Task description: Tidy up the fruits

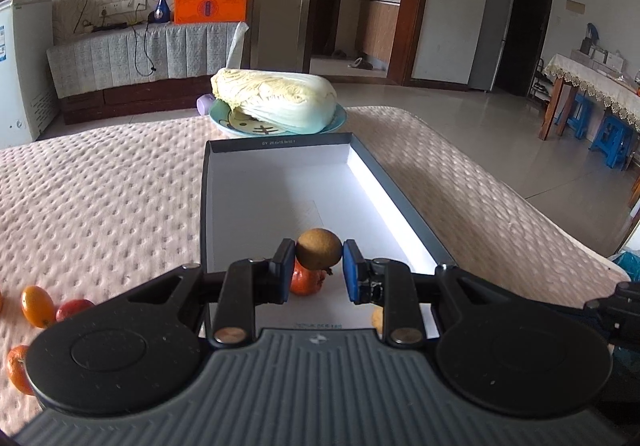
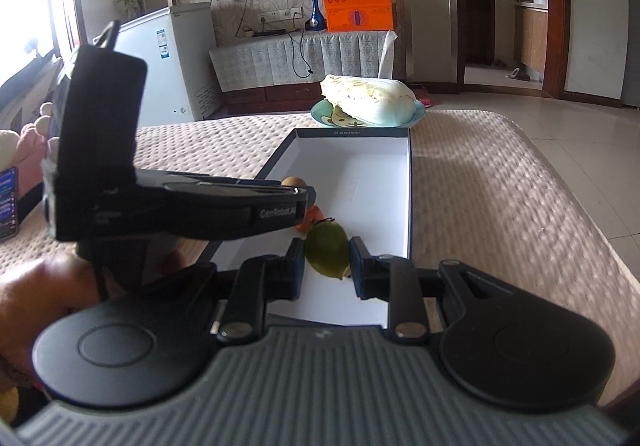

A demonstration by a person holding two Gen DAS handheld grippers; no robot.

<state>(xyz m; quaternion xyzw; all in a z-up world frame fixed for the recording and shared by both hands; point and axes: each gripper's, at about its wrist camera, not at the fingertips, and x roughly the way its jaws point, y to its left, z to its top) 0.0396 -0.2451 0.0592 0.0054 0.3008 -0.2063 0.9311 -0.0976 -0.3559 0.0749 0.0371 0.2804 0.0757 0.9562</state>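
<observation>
My left gripper is shut on a brown kiwi and holds it over the near end of a white-lined open box. An orange-red fruit lies in the box under the kiwi, and a yellow fruit shows partly behind the right finger. My right gripper is shut on a green lemon-shaped fruit above the same box. The left gripper body crosses the right wrist view, with the kiwi and the orange-red fruit just past it.
Orange and red fruits lie loose on the quilted pink cover left of the box. A napa cabbage on a blue plate stands beyond the box's far end. The bed edge drops to a tiled floor at right.
</observation>
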